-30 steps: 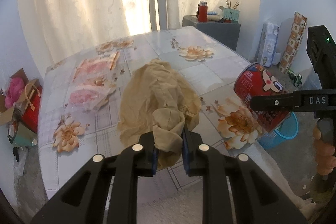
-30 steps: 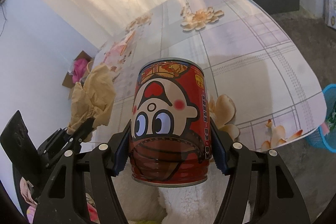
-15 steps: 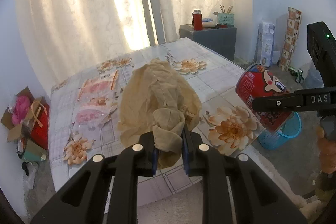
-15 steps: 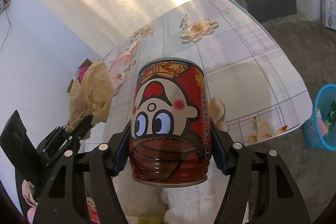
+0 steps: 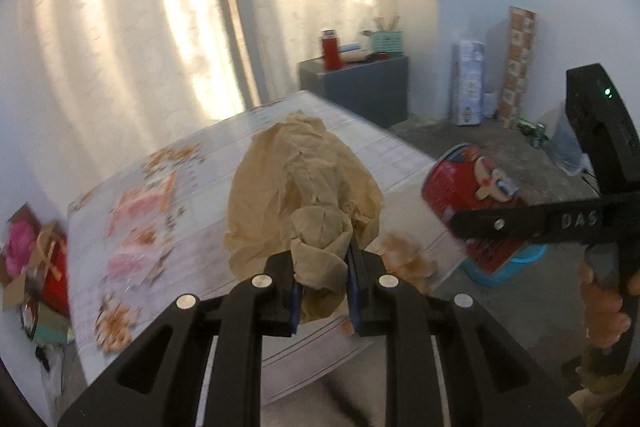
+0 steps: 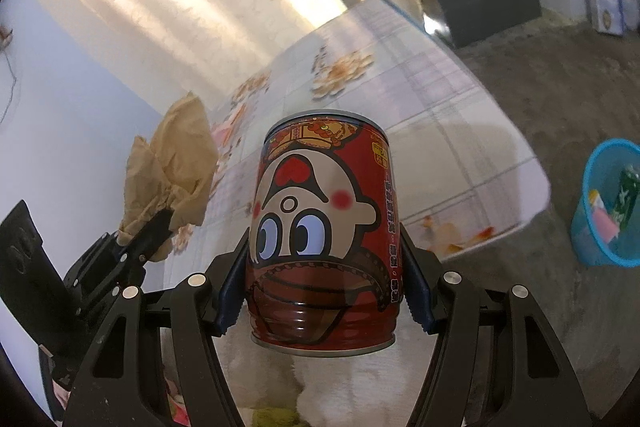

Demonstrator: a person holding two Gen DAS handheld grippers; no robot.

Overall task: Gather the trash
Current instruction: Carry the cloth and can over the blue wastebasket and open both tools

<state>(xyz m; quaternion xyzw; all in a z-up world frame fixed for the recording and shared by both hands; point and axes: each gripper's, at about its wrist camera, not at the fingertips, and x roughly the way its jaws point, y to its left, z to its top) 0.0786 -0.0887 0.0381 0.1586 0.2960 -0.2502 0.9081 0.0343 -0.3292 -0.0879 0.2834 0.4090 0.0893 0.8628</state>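
Trash in both hands, both pieces off the tabletop. Red can [image 6: 323,227] stands upright between the right gripper [image 6: 324,281] fingers, pads clamped on its two sides low on the body, long axis running up and away from the camera, rim on top. Crumpled brown paper [image 5: 308,203] sits pinched by a twisted neck between the left gripper [image 5: 322,291] fingers, which are drawn narrow on it; the loose bulk balloons out ahead of the tips.

Blue bin [image 6: 608,203] stands on the floor beyond the near right corner of the tabletop [image 6: 452,131], to the right of the can and lower, with some wrappers already inside. From the left wrist view the can hangs just over the bin [image 5: 504,267], which peeks out under it, so the right hand looks the nearer of the two; paper lies well left of it, over the tabletop's near edge.

Judgement: carry phase, drop pending. Can should go first, moved right and down over the bin's mouth. Paper must cross behind or after it.

Motion blur on the tabletop pattern; bin contents not fully legible.
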